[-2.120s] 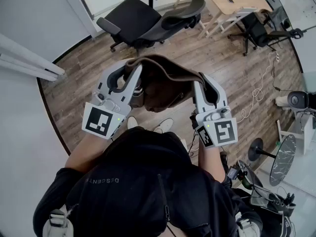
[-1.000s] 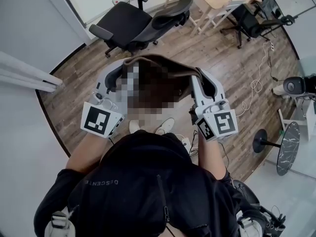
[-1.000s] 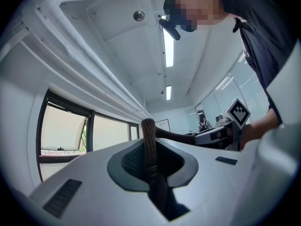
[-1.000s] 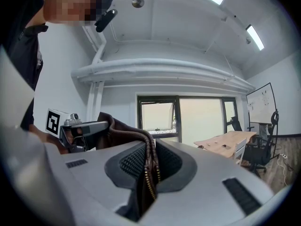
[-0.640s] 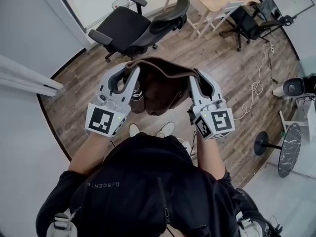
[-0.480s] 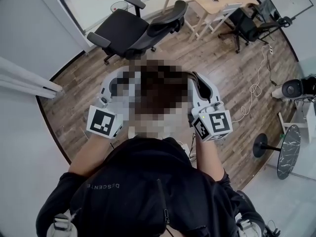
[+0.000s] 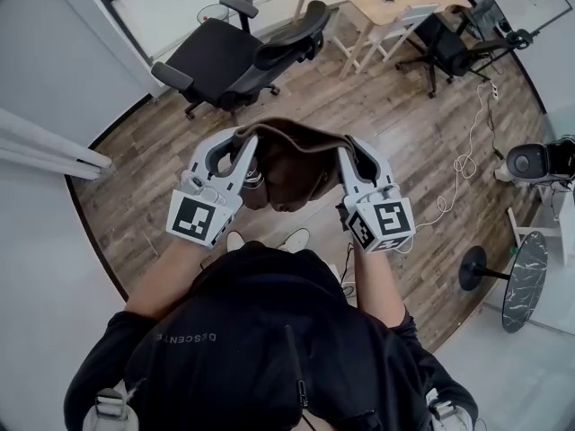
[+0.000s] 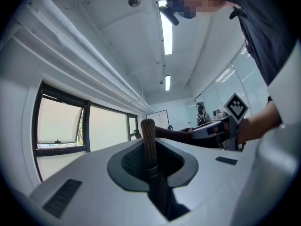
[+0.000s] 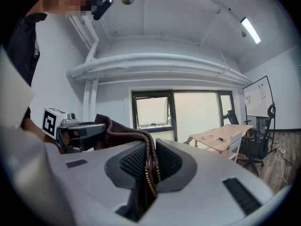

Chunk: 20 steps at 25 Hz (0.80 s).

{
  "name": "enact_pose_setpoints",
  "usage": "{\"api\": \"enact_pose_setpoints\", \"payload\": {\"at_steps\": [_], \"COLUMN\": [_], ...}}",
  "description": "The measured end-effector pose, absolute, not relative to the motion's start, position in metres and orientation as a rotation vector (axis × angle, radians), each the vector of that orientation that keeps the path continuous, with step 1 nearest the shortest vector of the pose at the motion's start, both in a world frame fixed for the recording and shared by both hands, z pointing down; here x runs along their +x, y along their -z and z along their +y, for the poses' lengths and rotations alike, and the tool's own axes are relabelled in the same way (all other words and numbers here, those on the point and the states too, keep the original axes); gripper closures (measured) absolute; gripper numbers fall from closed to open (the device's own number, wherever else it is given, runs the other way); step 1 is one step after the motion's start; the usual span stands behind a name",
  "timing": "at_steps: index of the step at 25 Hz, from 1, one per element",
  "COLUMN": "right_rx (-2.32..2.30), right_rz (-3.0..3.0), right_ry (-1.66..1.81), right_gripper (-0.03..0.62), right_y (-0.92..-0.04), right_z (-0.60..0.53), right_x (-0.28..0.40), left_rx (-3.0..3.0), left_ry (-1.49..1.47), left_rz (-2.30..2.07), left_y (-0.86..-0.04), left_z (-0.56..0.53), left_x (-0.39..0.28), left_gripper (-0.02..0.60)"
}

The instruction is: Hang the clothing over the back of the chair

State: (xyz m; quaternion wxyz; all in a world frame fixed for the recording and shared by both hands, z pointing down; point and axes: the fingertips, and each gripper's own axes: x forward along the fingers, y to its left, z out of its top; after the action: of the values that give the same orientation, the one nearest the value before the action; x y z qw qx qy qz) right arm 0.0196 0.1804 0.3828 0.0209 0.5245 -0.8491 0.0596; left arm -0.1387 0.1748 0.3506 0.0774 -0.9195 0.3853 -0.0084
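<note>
Head view: your brown garment (image 7: 292,164) hangs stretched between both grippers, nearer you than the black chair (image 7: 229,57).
Left gripper (image 7: 243,140): clamped on its rolled edge.
Right gripper (image 7: 345,149): pinching the zipper edge (image 9: 150,178) (teeth visible).

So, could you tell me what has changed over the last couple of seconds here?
The left gripper and right gripper have drawn slightly closer together and carried the brown garment nearer the black office chair. Nothing was taken or released. Unchanged: both jaws stay clamped on the garment's edge, it sags between them, and the chair's back is bare.
</note>
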Motion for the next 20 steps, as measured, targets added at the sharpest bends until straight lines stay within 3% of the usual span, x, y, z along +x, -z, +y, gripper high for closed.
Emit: {"api": "enact_pose_setpoints", "payload": {"at_steps": [20], "right_rx": [1.461], "right_rz": [-2.726], "right_ry": [-0.154], "right_gripper": [0.539], "right_y": [-0.385], "right_z": [0.151], "right_x": [0.118], "left_rx": [-2.708], "left_ry": [0.055], "left_rz": [1.284], "left_y": [-0.355], "left_z": [0.158], "left_x": [-0.04], "left_gripper": [0.529]}}
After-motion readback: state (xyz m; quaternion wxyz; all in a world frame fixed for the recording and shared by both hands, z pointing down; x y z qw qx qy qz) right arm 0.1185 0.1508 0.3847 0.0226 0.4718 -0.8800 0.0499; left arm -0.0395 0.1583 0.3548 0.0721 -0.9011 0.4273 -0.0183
